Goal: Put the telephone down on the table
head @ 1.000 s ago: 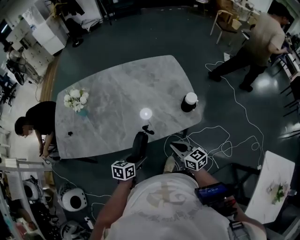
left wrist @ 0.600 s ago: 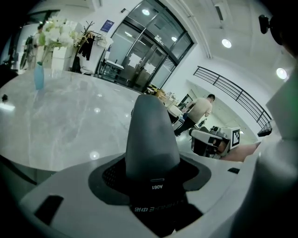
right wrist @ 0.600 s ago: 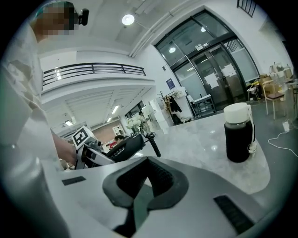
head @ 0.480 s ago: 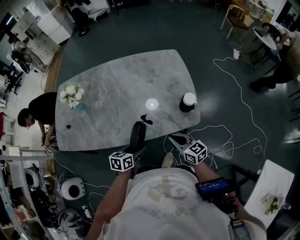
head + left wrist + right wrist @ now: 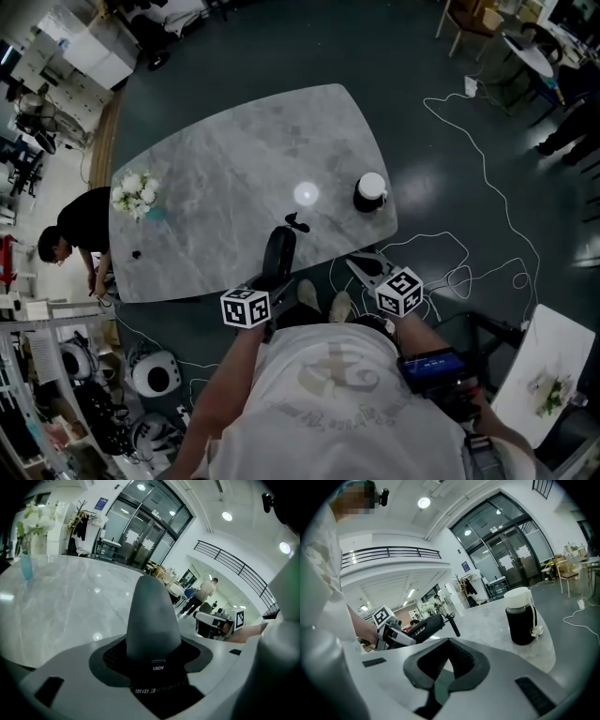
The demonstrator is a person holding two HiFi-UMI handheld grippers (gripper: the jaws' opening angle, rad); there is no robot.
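From the head view we see the left claw point(image 5: 273, 289) gripping the near end of the black telephone handset point(image 5: 278, 258), which lies over the near edge of the grey marble worktop point(image 5: 234, 159); from here we cannot tell whether it touches the stone. The left gripper view shows the grip itself: the handset point(image 5: 152, 616) stands up between the jaws of the left claw point(image 5: 153, 660), which are spread wide around it. Only the right gripper view gives the handset point(image 5: 423, 626) side on, with its short coiled cord stub point(image 5: 451, 623) pointing down toward the surface. In that same view the right claw point(image 5: 449, 660) has its jaws drawn together on nothing, beside the worktop's edge point(image 5: 364, 270). The black jar with a white lid point(image 5: 371, 192) stands near the right end, and white flowers point(image 5: 133, 194) at the far left.
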